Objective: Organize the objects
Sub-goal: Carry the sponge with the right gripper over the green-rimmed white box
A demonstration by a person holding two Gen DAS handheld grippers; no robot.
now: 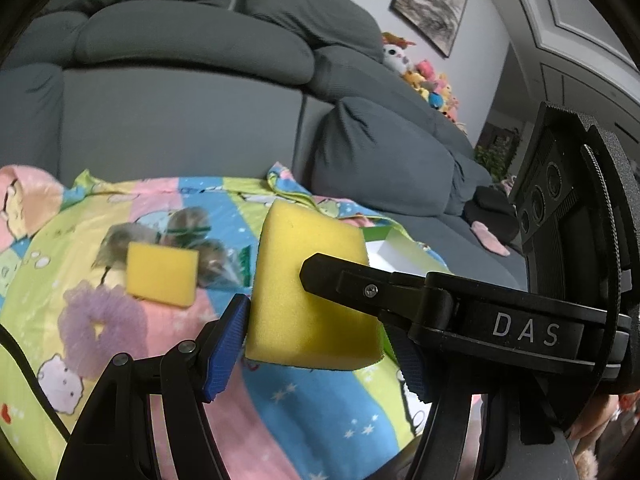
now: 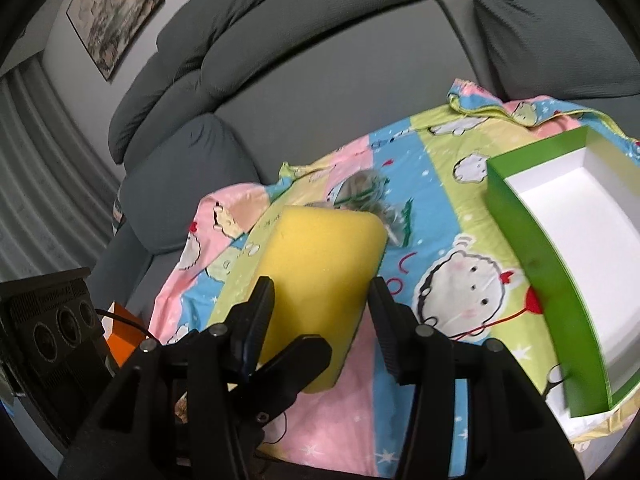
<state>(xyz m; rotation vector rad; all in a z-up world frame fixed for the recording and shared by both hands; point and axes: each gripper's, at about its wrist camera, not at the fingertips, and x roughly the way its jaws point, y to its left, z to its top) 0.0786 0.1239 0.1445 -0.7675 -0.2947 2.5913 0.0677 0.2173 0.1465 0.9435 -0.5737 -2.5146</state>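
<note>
yellow sponge (image 1: 312, 280) is up off the patterned cloth (image 1: 320, 412), pinched between the left gripper (image 1: 320, 322) fingers. the right gripper (image 2: 320, 296) brackets it too; we cannot tell whether those fingers bite. risk as we judge it: two holds pulling apart could twist the soft foam free, dropping it short of the green box (image 2: 552, 280).

Cartoon-print cloth (image 2: 448, 216) over grey sofa (image 2: 320, 80); on it green box (image 2: 548, 276), small yellow sponge (image 1: 162, 278).
</note>
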